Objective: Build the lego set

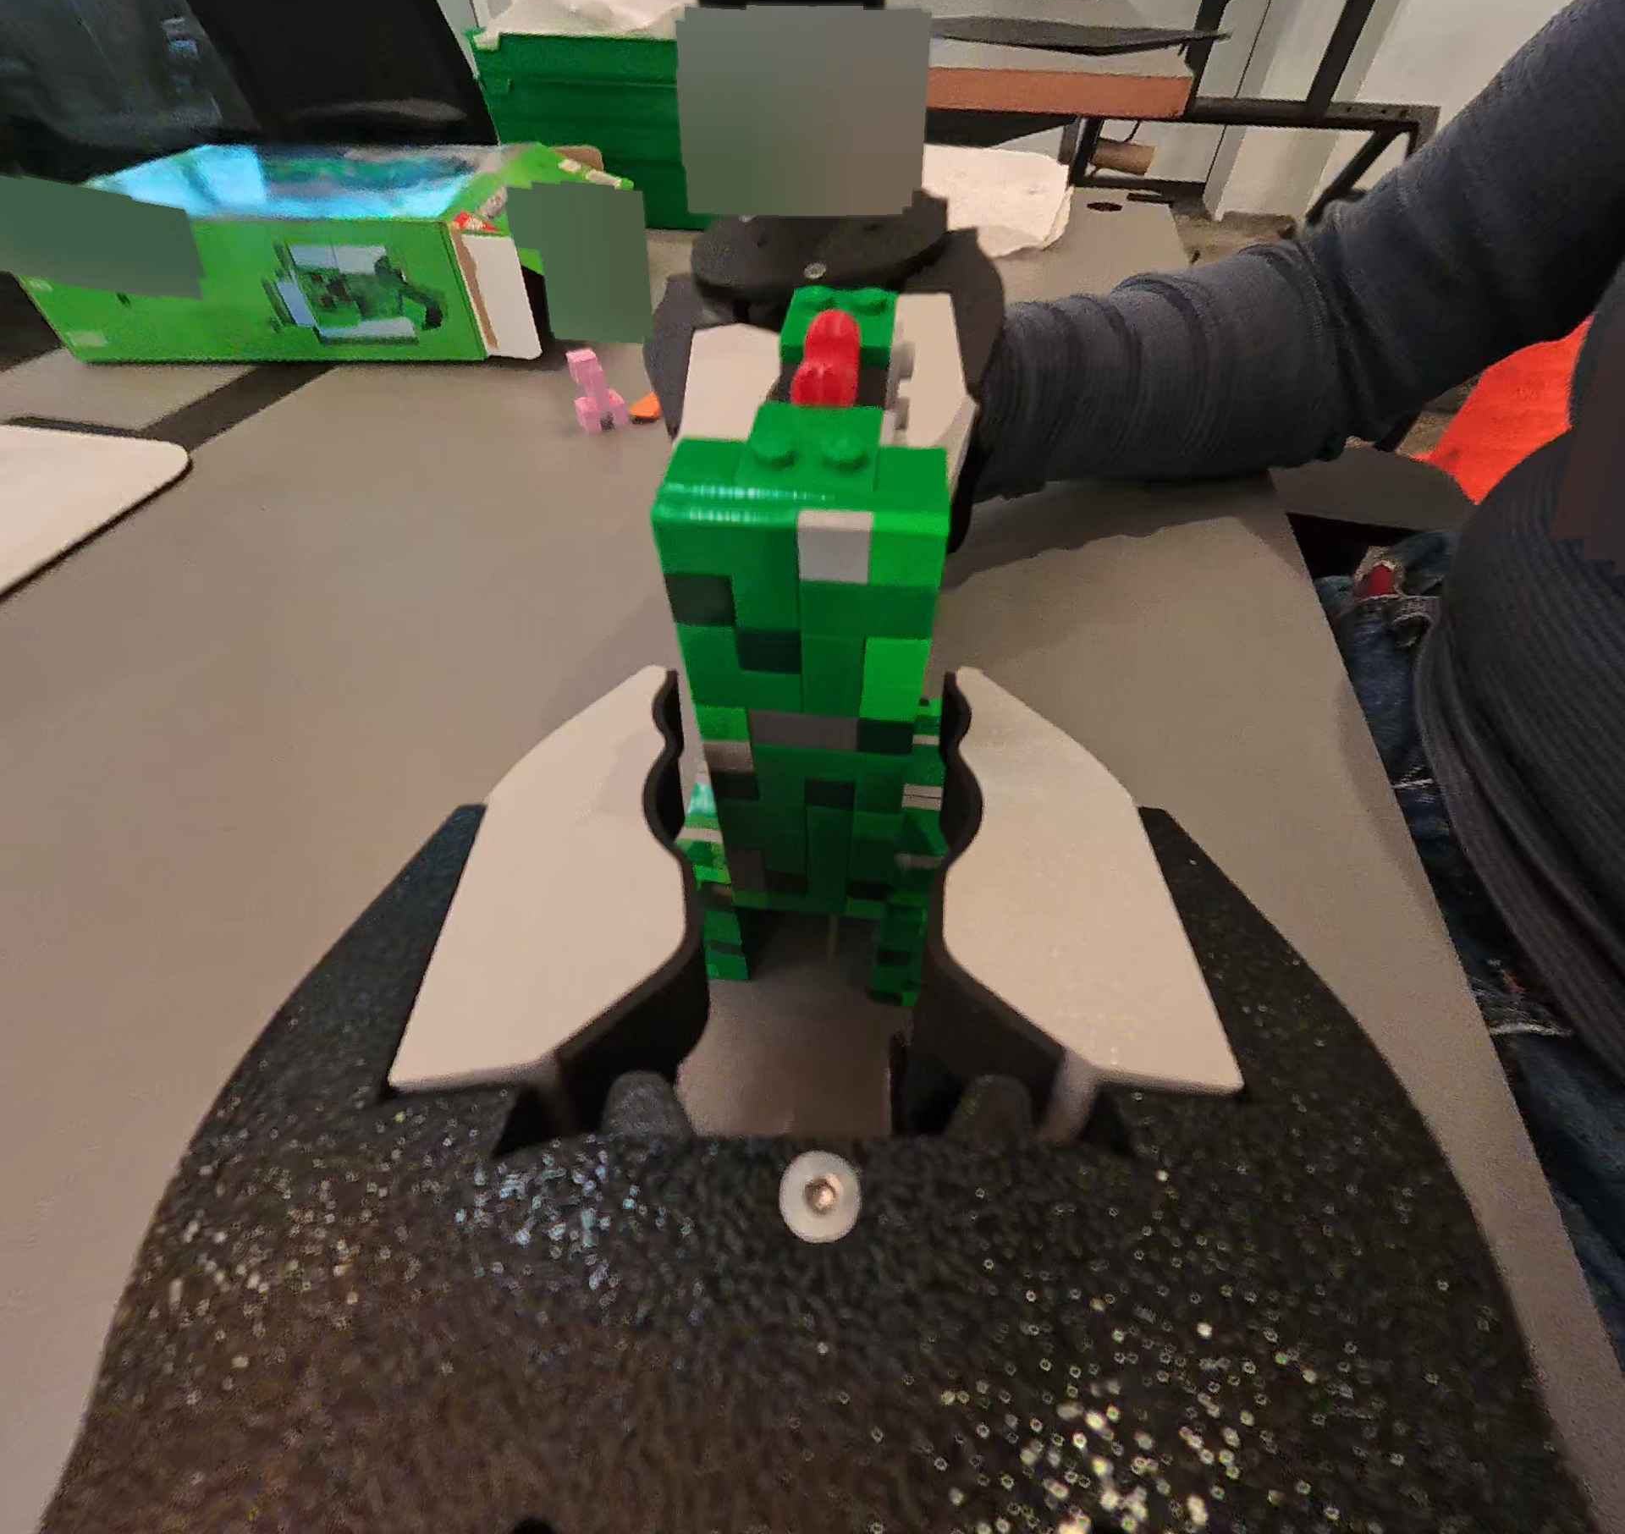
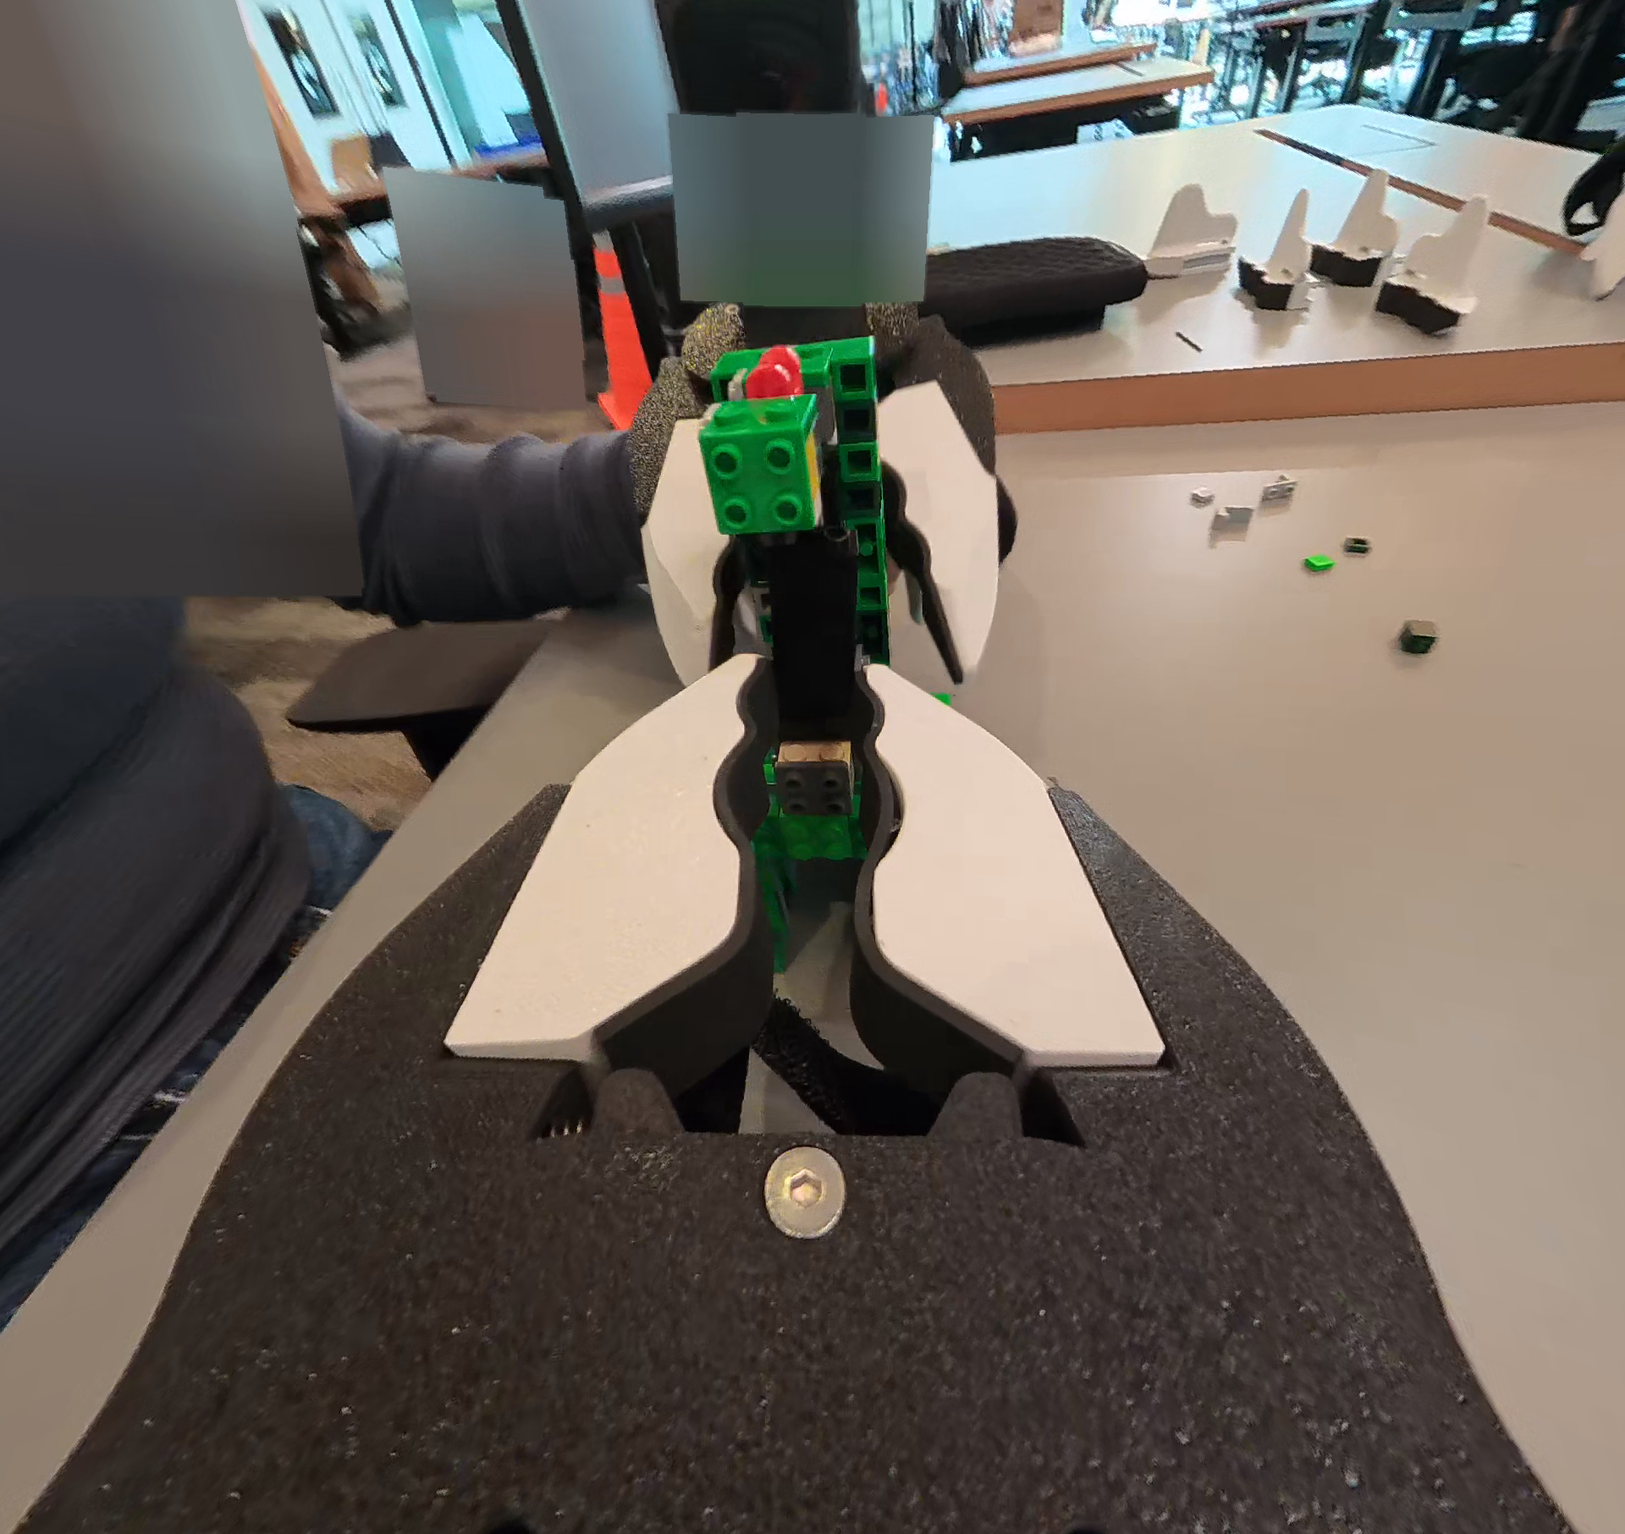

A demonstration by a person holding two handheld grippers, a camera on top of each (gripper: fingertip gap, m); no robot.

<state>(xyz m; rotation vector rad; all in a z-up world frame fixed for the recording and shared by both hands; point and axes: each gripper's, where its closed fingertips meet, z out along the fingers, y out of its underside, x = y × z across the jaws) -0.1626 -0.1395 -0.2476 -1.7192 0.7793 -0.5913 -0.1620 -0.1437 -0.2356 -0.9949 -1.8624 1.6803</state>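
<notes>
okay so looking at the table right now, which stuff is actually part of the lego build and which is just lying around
Part of the build:
green lego figure, gripped by both the left gripper and the right gripper
red piece on it
loose small bricks
pink lego figure
green set box

Lying about:
spare gripper fingers
orange cone
white paper
</notes>
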